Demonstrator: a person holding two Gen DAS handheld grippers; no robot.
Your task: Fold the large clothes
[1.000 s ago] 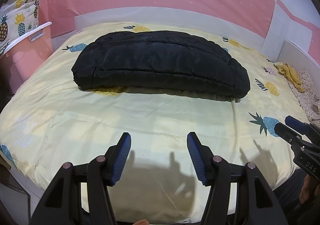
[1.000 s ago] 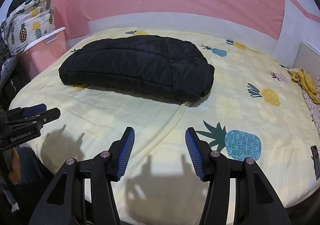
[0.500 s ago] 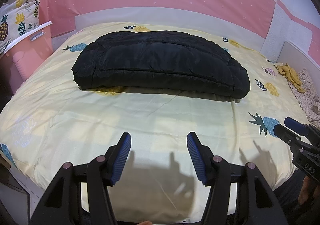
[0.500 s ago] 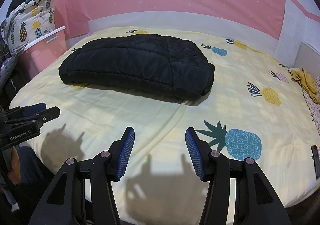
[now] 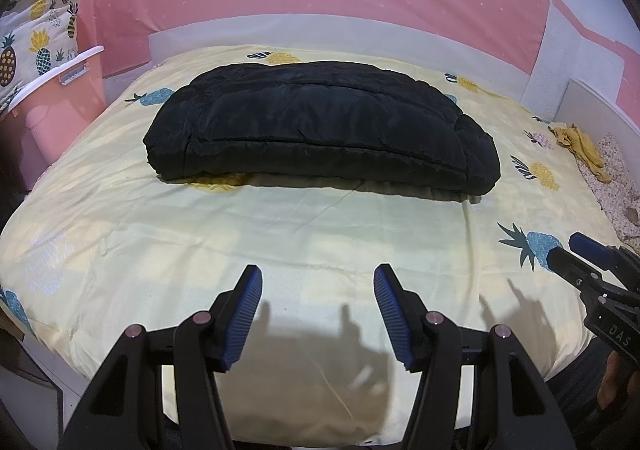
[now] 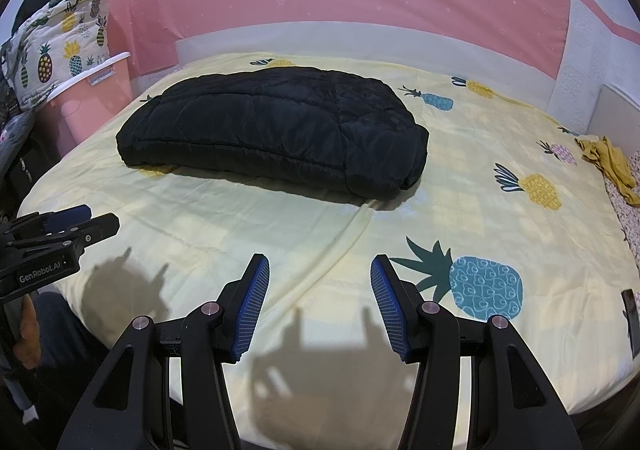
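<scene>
A black padded jacket (image 5: 320, 126) lies folded into a flat oblong bundle on the middle of the bed; it also shows in the right wrist view (image 6: 276, 134). My left gripper (image 5: 318, 282) is open and empty, held over the near part of the bed, well short of the jacket. My right gripper (image 6: 320, 270) is open and empty, also near the front edge. The right gripper shows at the right edge of the left wrist view (image 5: 580, 258), and the left gripper at the left edge of the right wrist view (image 6: 80, 222).
The bed carries a pale yellow pineapple-print sheet (image 5: 160, 242). A pink plastic bin (image 6: 96, 98) with a pineapple-print quilt (image 6: 56, 46) on it stands at the left. A yellow cloth (image 6: 612, 166) lies at the right edge. Pink wall behind.
</scene>
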